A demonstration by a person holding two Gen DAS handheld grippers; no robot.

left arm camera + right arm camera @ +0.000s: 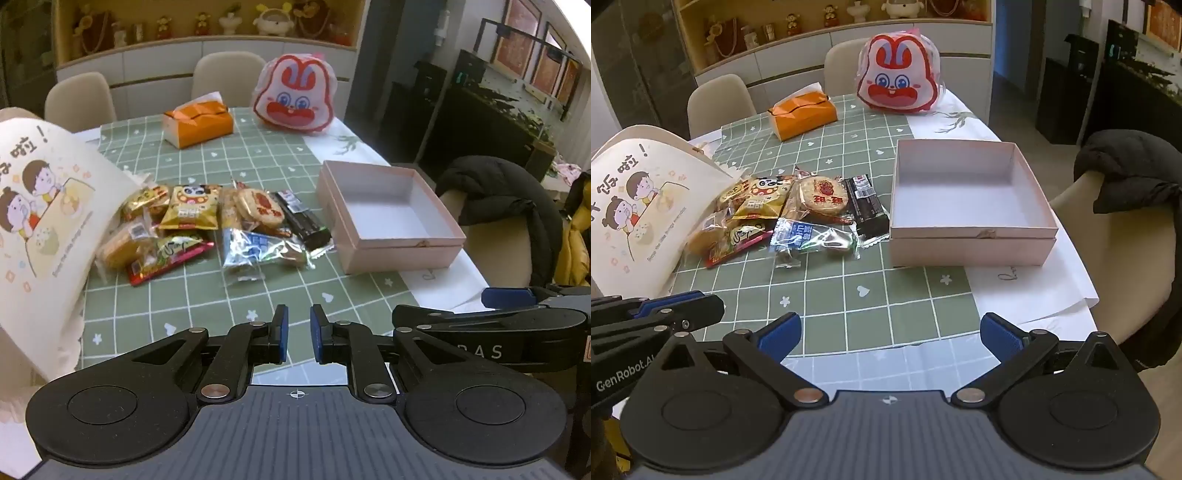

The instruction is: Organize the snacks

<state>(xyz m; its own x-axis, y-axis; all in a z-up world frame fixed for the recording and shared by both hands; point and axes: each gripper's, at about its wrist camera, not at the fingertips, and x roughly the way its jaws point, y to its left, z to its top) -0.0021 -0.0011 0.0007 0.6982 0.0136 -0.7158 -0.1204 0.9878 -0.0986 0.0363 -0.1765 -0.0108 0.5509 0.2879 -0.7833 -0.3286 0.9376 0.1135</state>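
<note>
While the left gripper (298, 332) is nearly closed on nothing and the right gripper (890, 334) is wide open, the light, crinkly, slippery snacks (798, 214) lie well ahead of both jaws, left of the empty box (971, 243); pinch a sealed edge, since the biscuits probably break.

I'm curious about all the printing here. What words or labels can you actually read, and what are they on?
"GenRobot.AI", cut off at the edge: side of the left gripper.
"PAS", start hidden: side of the right gripper.
Chinese characters with "!": tote bag; its small English line is too blurred.
Two red characters: round cracker, unclear.
Other snack packets: print too small to read.
</note>
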